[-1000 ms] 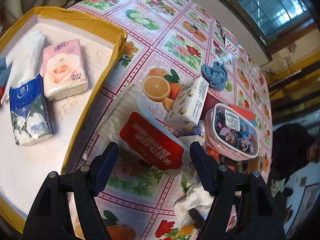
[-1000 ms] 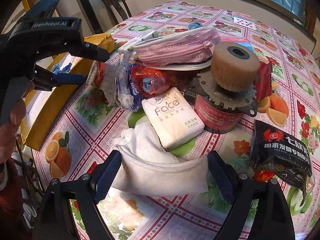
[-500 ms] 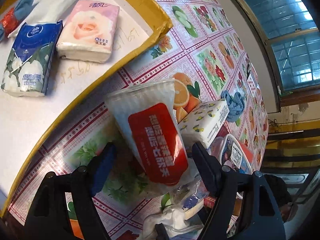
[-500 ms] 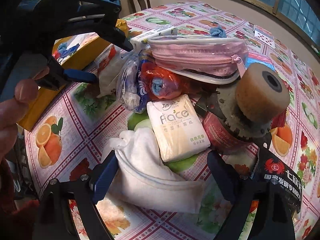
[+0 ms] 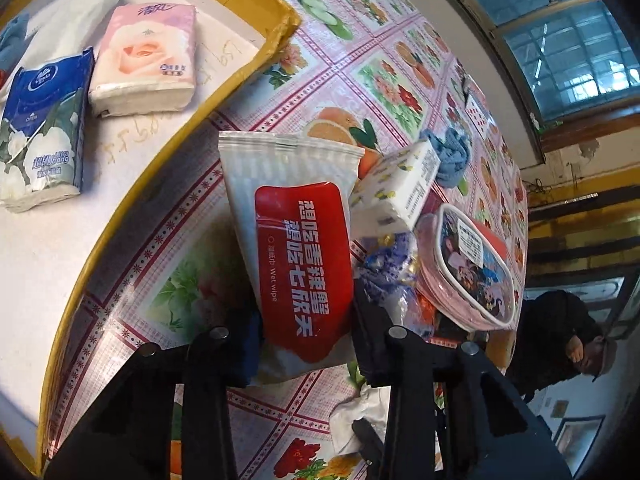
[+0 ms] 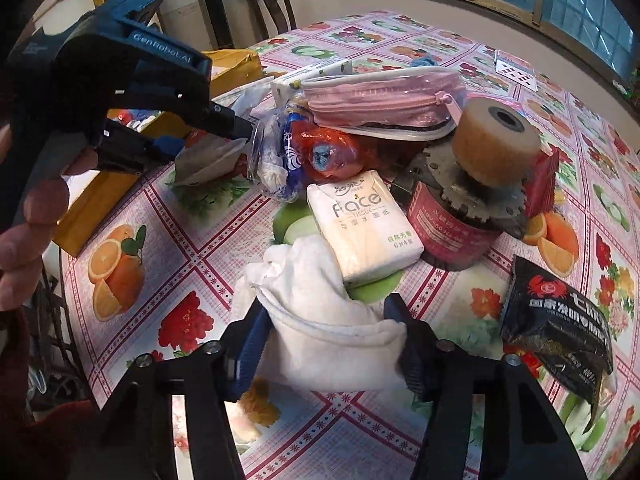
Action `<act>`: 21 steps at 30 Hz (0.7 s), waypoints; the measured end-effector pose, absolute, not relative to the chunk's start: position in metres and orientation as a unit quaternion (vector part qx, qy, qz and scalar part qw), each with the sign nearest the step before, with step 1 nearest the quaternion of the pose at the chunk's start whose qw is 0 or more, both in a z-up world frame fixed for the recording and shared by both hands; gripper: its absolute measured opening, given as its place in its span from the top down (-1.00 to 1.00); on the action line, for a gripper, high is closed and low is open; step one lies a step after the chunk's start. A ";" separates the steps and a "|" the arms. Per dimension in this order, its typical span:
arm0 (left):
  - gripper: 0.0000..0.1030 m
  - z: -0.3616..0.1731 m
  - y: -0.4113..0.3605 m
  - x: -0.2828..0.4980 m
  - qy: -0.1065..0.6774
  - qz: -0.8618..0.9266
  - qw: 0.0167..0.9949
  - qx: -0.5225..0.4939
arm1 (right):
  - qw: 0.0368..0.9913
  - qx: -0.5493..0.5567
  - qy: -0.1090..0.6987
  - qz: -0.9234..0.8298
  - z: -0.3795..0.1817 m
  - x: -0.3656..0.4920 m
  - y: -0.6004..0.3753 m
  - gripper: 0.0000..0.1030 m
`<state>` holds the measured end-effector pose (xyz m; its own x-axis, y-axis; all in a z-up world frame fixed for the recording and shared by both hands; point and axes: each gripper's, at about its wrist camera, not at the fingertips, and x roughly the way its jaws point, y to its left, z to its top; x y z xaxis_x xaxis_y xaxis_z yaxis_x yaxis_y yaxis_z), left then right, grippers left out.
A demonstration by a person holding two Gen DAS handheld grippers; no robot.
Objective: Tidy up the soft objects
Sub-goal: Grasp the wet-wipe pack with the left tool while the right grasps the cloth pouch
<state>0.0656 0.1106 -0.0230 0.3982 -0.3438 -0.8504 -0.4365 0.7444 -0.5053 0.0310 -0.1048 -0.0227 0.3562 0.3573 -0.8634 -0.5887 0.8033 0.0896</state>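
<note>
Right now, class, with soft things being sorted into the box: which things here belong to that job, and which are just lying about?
Belong to the job:
wet wipes pack, held in the left gripper
white cloth, held in the right gripper
tissue pack
cardboard box

Just lying about:
metal gear
red can
black snack packet

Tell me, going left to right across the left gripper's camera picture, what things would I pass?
Blue tissue pack → pink rose tissue pack → red-labelled wet wipe pack, clamped in the left gripper → pink cartoon pouch.
</note>
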 end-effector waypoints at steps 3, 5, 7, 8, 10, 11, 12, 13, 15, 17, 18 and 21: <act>0.33 -0.013 0.101 0.056 0.544 0.011 0.777 -0.317 | 0.819 -0.086 0.489 0.289 -0.021 0.024 -0.115 0.07; 0.33 -0.004 0.099 0.047 0.536 0.007 0.791 -0.294 | 0.821 -0.070 0.487 0.288 -0.018 0.018 -0.121 0.07; 0.33 0.004 0.101 0.038 0.528 -0.010 0.798 -0.291 | 0.821 -0.047 0.487 0.294 -0.015 0.012 -0.128 0.07; 0.33 0.007 0.102 0.035 0.527 -0.015 0.799 -0.288 | 0.818 -0.033 0.490 0.298 -0.014 0.011 -0.132 0.07; 0.33 0.014 0.105 0.029 0.522 -0.024 0.806 -0.279 | 0.815 -0.004 0.491 0.308 -0.012 0.009 -0.139 0.07; 0.33 0.019 0.107 0.025 0.517 -0.024 0.812 -0.271 | 0.814 0.001 0.495 0.306 -0.013 0.009 -0.140 0.07; 0.33 0.024 0.109 0.023 0.513 -0.023 0.817 -0.261 | 0.815 -0.002 0.497 0.300 -0.014 0.009 -0.139 0.07; 0.32 0.029 0.113 0.021 0.507 -0.022 0.822 -0.259 | 0.816 -0.015 0.499 0.292 -0.016 0.007 -0.137 0.07; 0.32 0.040 0.124 0.017 0.498 -0.017 0.830 -0.253 | 0.818 -0.053 0.501 0.278 -0.019 0.003 -0.130 0.07; 0.32 0.049 0.138 0.011 0.487 -0.013 0.836 -0.253 | 0.817 -0.107 0.497 0.272 -0.019 -0.002 -0.116 0.06; 0.32 0.054 0.143 0.009 0.483 -0.008 0.839 -0.250 | 0.814 -0.129 0.495 0.275 -0.019 -0.005 -0.111 0.01; 0.31 0.065 0.159 0.005 0.469 0.000 0.847 -0.248 | 0.812 -0.168 0.483 0.282 -0.021 -0.010 -0.102 0.02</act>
<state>0.0047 0.1593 0.0647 0.5594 -0.2333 -0.7954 -0.2324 0.8770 -0.4206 -0.0096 -0.1025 -0.0214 0.3748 0.2953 -0.8788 -0.6205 0.7842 -0.0011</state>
